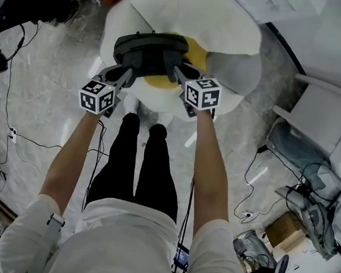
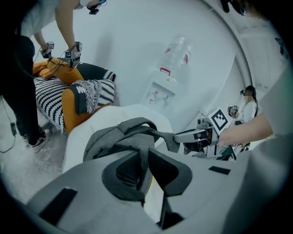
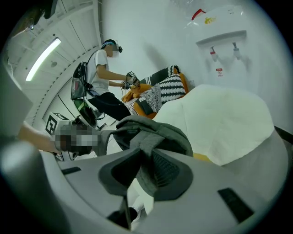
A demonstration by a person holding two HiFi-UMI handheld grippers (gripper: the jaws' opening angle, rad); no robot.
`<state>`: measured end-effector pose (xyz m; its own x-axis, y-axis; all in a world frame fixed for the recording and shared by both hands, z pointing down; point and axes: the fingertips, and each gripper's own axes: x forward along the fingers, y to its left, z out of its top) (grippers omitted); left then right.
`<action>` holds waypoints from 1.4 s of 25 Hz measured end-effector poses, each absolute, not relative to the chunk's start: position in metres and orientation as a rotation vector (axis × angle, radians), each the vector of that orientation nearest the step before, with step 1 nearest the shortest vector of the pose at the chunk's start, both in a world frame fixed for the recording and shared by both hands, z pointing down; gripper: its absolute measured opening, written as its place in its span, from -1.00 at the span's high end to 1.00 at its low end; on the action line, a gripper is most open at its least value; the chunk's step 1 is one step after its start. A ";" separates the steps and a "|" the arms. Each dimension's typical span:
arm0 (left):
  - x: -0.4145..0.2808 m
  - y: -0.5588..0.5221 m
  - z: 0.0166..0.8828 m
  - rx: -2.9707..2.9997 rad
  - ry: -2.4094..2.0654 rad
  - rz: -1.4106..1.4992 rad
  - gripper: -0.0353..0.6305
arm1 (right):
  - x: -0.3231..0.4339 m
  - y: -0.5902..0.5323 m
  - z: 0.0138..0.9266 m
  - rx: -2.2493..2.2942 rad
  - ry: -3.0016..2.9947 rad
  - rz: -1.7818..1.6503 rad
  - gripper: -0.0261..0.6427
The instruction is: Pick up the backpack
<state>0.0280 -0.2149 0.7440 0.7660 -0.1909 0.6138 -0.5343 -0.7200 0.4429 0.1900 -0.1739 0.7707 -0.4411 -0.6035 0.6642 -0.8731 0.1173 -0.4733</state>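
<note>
A dark grey backpack hangs in front of a white padded seat, held up by its two shoulder straps. My left gripper is shut on the left strap, which runs pinched between its pads. My right gripper is shut on the right strap in the same way. The backpack's body bunches just beyond the jaws, over the seat. From the left gripper view the right gripper shows beside the bag. A yellow cushion peeks out below the bag.
A striped and orange armchair stands to the left, where another person works with grippers. A water dispenser is at the wall. Cables cross the floor; bags and a white chair stand at the right.
</note>
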 end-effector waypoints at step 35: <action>0.007 -0.165 0.655 2.321 -0.613 0.747 0.78 | 0.179 -0.117 0.668 1.366 -2.203 1.210 0.70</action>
<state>0.0071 -0.1652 0.6552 0.7327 -0.2328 0.6395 -0.5817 -0.7020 0.4109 0.1794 -0.1175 0.6678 -0.5134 -0.6038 0.6098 -0.8385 0.2021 -0.5060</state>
